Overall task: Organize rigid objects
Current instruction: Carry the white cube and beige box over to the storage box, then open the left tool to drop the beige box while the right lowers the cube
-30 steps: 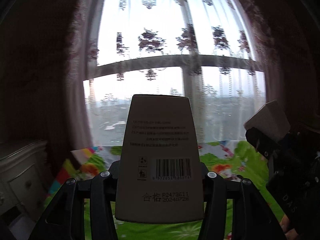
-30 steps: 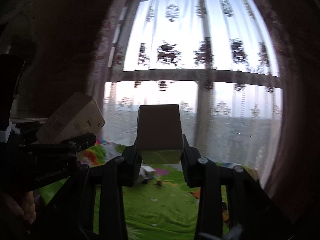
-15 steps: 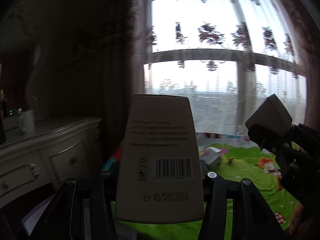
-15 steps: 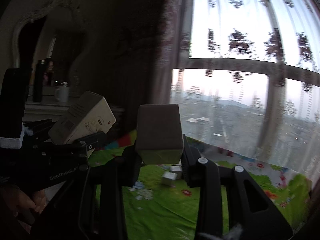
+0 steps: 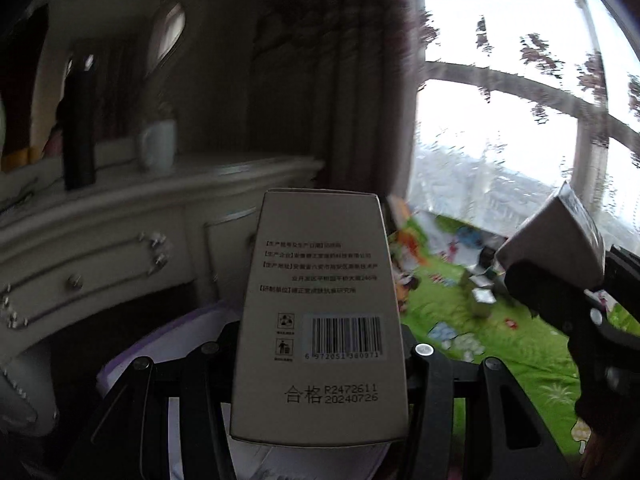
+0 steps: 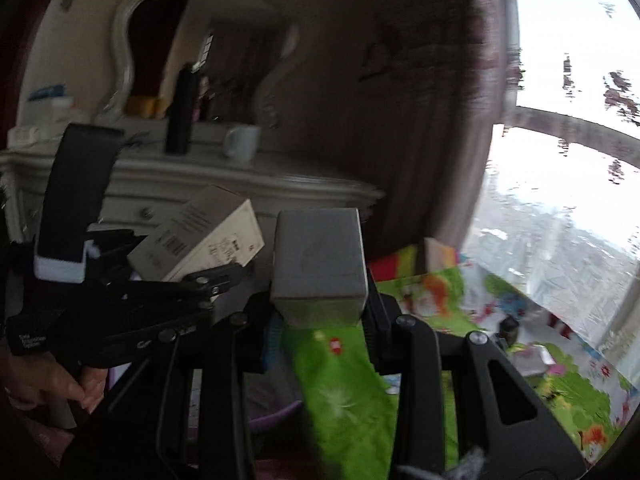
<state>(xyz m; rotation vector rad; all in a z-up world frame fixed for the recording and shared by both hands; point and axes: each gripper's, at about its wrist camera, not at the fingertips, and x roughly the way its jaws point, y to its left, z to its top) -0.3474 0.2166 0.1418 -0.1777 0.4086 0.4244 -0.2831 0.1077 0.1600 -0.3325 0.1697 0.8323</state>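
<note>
The window (image 5: 520, 128) with its patterned sheer curtain fills the right side of both views, and a dark drape (image 6: 432, 120) hangs at its left edge. A white dresser (image 5: 120, 232) with drawers stands against the wall at left, and an ornate mirror (image 6: 160, 40) rises above it. A green play mat (image 5: 500, 340) with bright cartoon prints covers the floor below the window; several small boxes and cards lie scattered on it toward the window edge, blurred. On the dresser top a tall dark bottle (image 5: 80, 132) stands near the mirror, with a white mug (image 5: 158, 146) just to its right. The left gripper (image 5: 320, 344) holds a tall beige box (image 5: 320, 320) upright between its fingers, barcode and printed text facing the camera; the box is clear of any surface, in front of the dresser's right end. The right gripper (image 6: 320, 312) holds a smaller grey box (image 6: 320, 260) clamped between its fingers, likewise in the air above the mat. In the right wrist view a hand (image 6: 52, 380) grips the left tool's handle at lower left. A pale purple-edged object beneath the left gripper cannot be identified.
</note>
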